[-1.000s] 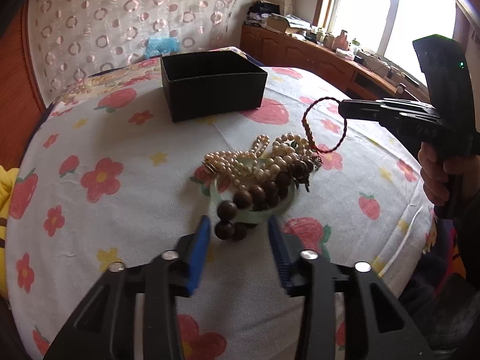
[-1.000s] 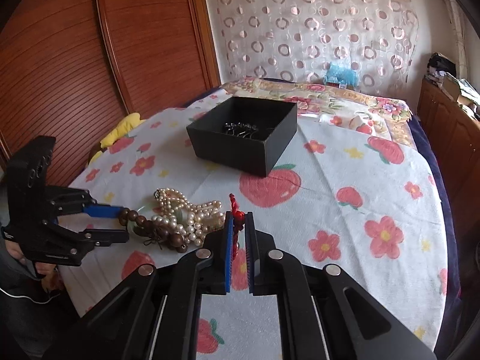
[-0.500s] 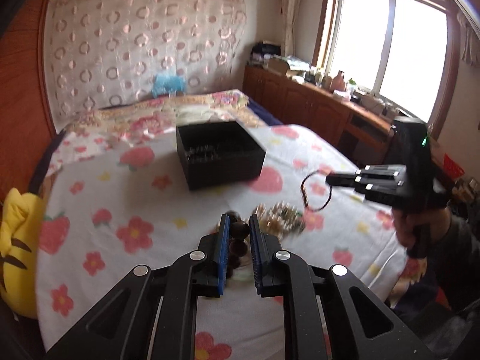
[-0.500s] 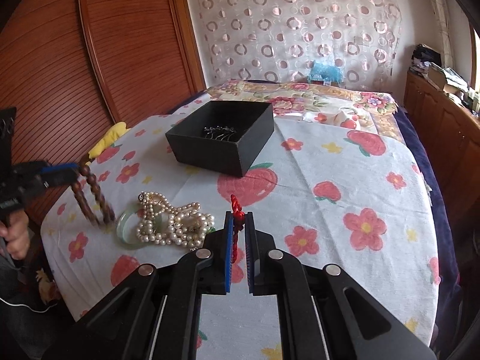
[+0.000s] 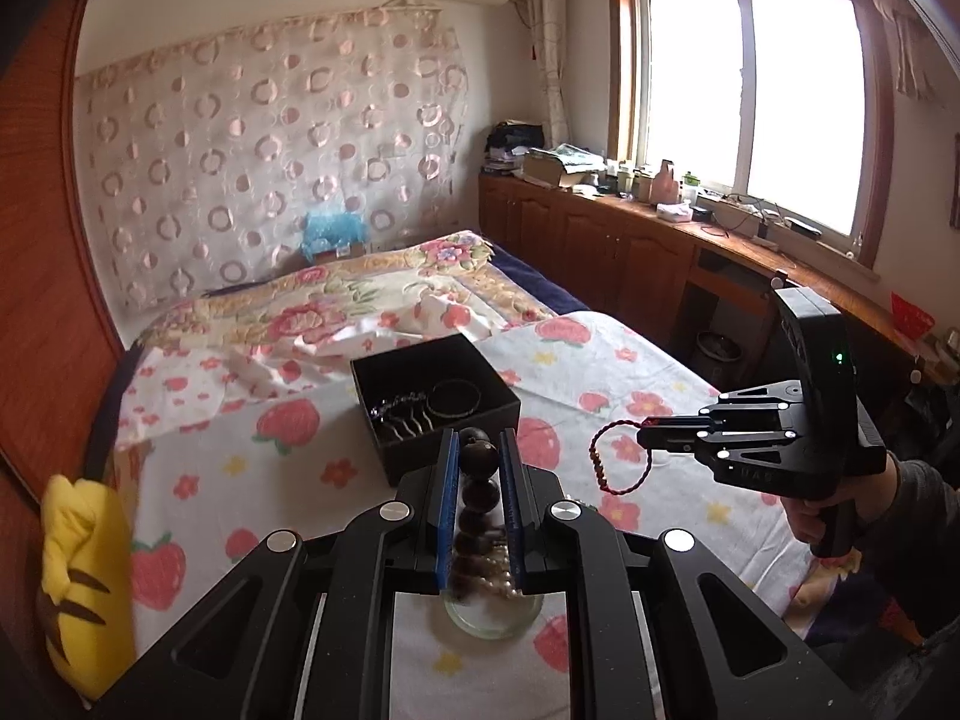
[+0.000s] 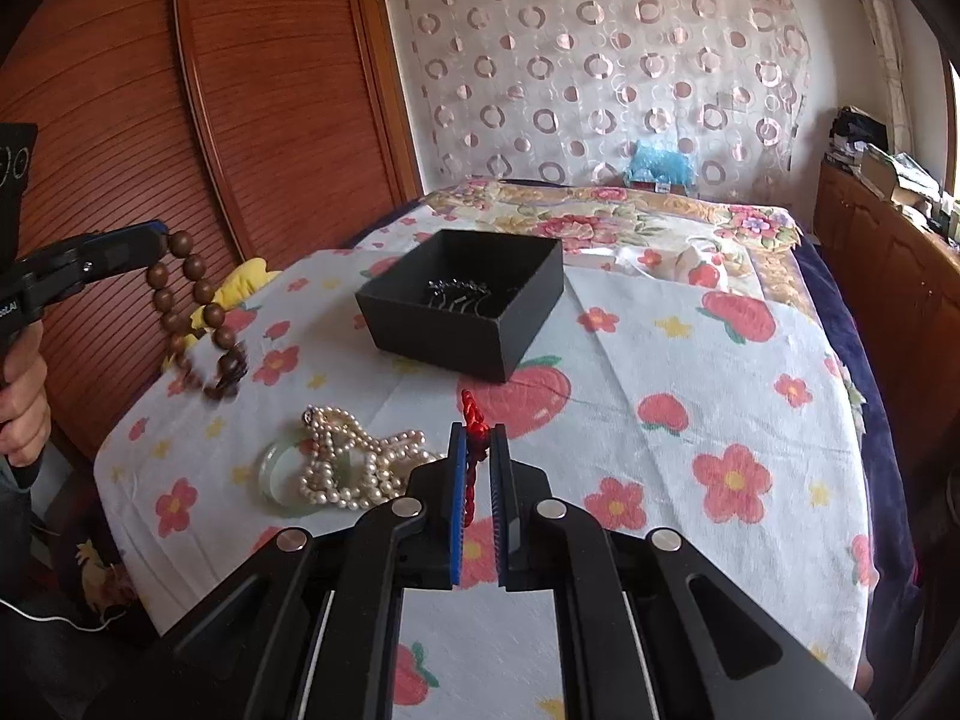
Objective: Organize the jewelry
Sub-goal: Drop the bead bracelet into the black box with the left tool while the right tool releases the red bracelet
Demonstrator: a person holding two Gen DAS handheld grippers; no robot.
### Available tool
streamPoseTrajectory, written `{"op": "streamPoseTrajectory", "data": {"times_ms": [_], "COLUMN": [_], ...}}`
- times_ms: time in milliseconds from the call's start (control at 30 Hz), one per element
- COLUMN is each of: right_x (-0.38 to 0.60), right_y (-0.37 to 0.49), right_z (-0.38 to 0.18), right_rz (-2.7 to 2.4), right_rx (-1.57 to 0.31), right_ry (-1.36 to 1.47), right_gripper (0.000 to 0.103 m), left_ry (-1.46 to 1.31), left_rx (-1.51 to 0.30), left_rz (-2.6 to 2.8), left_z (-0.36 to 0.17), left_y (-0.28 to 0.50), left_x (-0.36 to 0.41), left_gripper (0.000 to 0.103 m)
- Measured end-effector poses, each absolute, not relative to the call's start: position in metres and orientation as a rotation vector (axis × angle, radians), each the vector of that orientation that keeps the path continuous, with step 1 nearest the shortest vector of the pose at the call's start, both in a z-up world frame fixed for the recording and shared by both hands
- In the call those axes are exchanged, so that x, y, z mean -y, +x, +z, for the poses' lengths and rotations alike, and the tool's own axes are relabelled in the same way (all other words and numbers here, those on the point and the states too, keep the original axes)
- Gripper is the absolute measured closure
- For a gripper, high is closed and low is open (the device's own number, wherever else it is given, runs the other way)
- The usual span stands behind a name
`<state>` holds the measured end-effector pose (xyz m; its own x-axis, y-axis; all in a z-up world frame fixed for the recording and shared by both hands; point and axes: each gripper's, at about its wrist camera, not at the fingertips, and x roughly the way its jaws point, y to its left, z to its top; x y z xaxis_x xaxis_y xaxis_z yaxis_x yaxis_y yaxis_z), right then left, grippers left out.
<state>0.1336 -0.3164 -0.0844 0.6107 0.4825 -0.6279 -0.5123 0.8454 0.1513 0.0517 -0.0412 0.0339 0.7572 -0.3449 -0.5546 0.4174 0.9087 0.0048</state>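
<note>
My left gripper (image 5: 477, 450) is shut on a brown wooden bead bracelet (image 5: 478, 483) and holds it in the air; the bracelet also shows hanging at the left of the right wrist view (image 6: 192, 312). My right gripper (image 6: 477, 438) is shut on a red cord bracelet (image 6: 473, 426), which dangles as a loop in the left wrist view (image 5: 618, 462). An open black box (image 6: 468, 306) on the bed holds dark jewelry; it also shows in the left wrist view (image 5: 435, 402). A pearl necklace (image 6: 354, 462) lies over a pale green bangle (image 6: 276, 474) on the sheet.
The bed has a white sheet with red flowers and strawberries (image 6: 690, 360). A wooden wardrobe (image 6: 210, 120) stands on the left, wooden cabinets (image 5: 630, 246) under the window. A yellow plush toy (image 5: 84, 576) lies at the bed's left edge.
My left gripper closed on the brown bead bracelet and lifted it off the pile, high above the bed. My right gripper kept hold of the red cord bracelet and rose a little.
</note>
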Motion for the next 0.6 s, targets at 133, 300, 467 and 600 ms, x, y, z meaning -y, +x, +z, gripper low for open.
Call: {"op": "streamPoseTrajectory", "data": {"times_ms": [133, 300, 467, 600], "right_x": [0.311, 0.298, 0.283, 0.269], "right_y": [0.136, 0.145, 0.164, 0.186], "right_z": [-0.075, -0.062, -0.051, -0.047], "right_rz": [0.588, 0.606, 0.621, 0.633], "right_rx": [-0.689, -0.66, -0.634, -0.621], "right_ry": [-0.051, -0.076, -0.091, -0.109], "right_gripper": [0.094, 0.094, 0.094, 0.094], "left_ry": [0.138, 0.129, 0.125, 0.127], "left_rx": [-0.568, -0.564, -0.552, -0.542], "left_rz": [-0.424, -0.426, -0.418, -0.406], "left_z": [0.035, 0.036, 0.04, 0.042], "left_y": [0.057, 0.068, 0.091, 0.113], "left_x": [0.045, 0.048, 0.049, 0.048], "left_gripper": [0.091, 0.091, 0.091, 0.091]}}
